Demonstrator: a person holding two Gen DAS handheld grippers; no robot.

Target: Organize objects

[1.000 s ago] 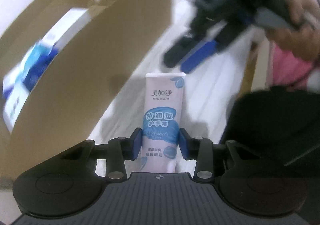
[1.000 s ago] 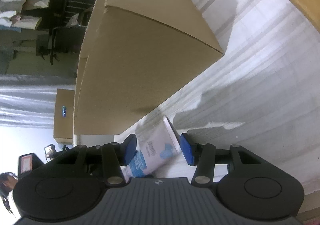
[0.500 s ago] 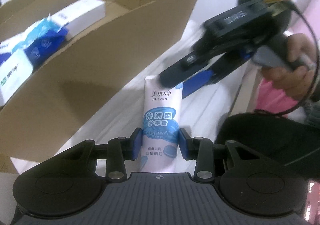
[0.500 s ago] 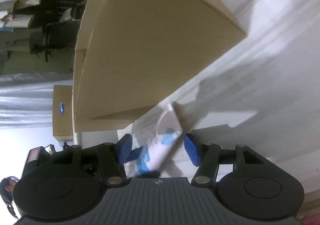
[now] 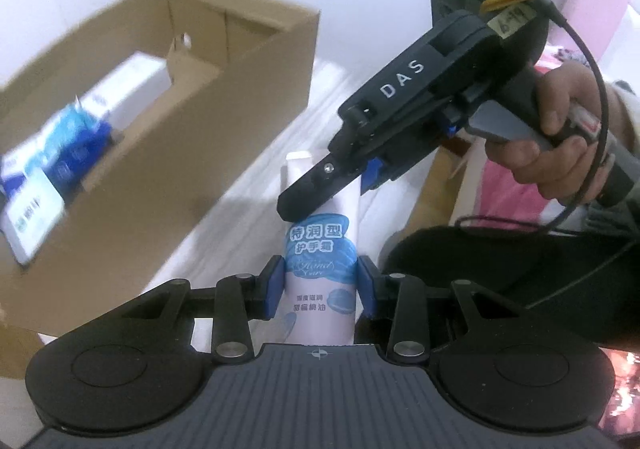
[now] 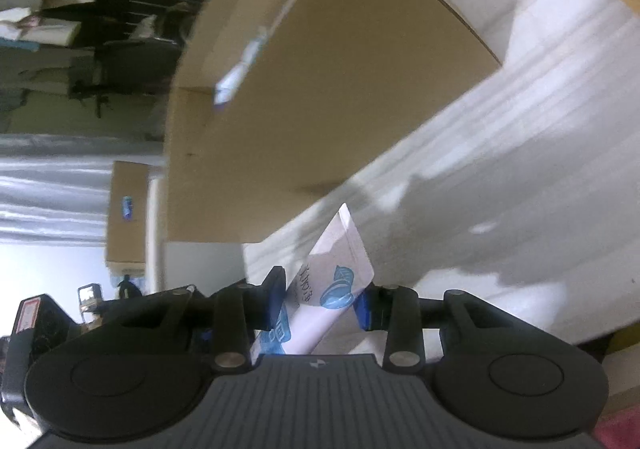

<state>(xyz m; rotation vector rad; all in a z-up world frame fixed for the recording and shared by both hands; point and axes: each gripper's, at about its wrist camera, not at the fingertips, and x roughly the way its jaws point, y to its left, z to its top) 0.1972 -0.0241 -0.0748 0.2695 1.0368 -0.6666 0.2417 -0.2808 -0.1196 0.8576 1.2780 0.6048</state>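
Your left gripper (image 5: 320,285) fingers pinch the white-and-blue hand-cream tube (image 5: 320,265); your right gripper (image 6: 320,303) has just closed around its crimped end, beside the open brown cardboard box (image 5: 168,153): handover underway.

The left gripper (image 5: 320,285) is matte black, with a ribbed grey-black housing, two round discs on its shoulders, silver pivot screws on the linkage bars and blue fingertip pads (image 5: 274,285). The right gripper (image 5: 320,193) is a black pistol-shaped body marked "DAS" in pale letters, with a green light glowing on top, a yellow band around a label (its writing unreadable), one silver screw near the tip and a thin black cable looping from its rear. The hand (image 5: 560,129) on its grey grip shows bare skin and a grey cuff.
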